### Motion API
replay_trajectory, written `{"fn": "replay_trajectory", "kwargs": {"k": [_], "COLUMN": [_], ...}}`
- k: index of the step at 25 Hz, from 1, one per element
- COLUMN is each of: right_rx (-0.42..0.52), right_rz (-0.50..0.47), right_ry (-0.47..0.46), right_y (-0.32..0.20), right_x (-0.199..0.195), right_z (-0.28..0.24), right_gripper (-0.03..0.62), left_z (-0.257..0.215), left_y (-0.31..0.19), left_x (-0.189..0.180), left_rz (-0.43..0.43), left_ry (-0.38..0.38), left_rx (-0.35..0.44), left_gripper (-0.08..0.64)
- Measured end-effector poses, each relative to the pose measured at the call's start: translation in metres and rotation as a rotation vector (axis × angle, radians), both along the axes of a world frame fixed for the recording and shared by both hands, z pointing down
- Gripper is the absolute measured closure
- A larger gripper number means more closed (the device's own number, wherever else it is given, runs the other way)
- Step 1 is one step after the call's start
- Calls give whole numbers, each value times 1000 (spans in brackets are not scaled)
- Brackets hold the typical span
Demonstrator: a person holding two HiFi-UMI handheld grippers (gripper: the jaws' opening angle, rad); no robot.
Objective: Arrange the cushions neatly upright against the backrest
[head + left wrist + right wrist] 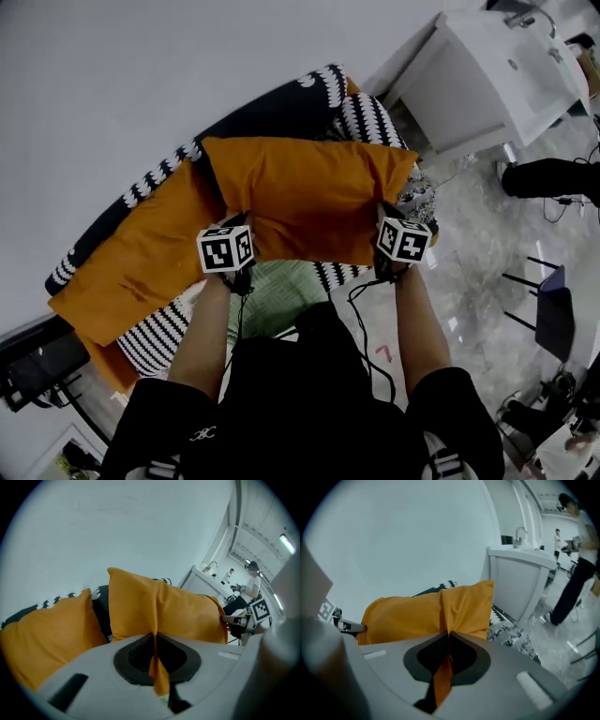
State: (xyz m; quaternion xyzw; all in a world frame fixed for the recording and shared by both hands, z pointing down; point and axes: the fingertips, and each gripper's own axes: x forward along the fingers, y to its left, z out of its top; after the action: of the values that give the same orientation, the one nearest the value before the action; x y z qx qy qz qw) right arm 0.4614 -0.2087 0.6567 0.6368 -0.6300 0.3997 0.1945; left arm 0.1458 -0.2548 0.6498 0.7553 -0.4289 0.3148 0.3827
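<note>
I hold an orange cushion point(305, 197) lifted above the sofa seat, stretched between both grippers. My left gripper point(236, 272) is shut on the cushion's near left corner; its fabric point(157, 667) is pinched between the jaws. My right gripper point(389, 267) is shut on the near right corner, with orange cloth point(443, 677) caught in the jaws. The held cushion point(159, 611) point(426, 613) stands roughly upright in front of the backrest. A second orange cushion point(131, 258) point(44, 630) lies tilted at the left of the sofa.
The sofa has a dark backrest with black-and-white patterned trim point(150, 178) and striped cushions point(370, 117). A green seat patch point(277, 291) shows below the held cushion. A white counter point(487, 70) stands at the right, with chairs point(548, 309) on the marble floor. People stand far right point(576, 536).
</note>
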Motion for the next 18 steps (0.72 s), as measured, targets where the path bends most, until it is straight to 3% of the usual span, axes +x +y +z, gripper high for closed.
{"fn": "replay_trajectory", "kwargs": {"k": [5, 9, 18], "right_rx": [22, 30, 22], "right_rz": [-203, -300, -323], "right_ry": [68, 115, 76], "right_y": [-82, -136, -217], "right_x": [-28, -42, -34], "right_z": [-2, 7, 59], "right_gripper": [578, 578, 578], "left_z": [5, 21, 67], "left_y": [-3, -10, -47], "left_x": [-28, -33, -12], "left_rz": [-166, -250, -327], "left_ry": [18, 32, 23], "left_rx": [-33, -58, -96], "left_gripper": [545, 545, 545]}}
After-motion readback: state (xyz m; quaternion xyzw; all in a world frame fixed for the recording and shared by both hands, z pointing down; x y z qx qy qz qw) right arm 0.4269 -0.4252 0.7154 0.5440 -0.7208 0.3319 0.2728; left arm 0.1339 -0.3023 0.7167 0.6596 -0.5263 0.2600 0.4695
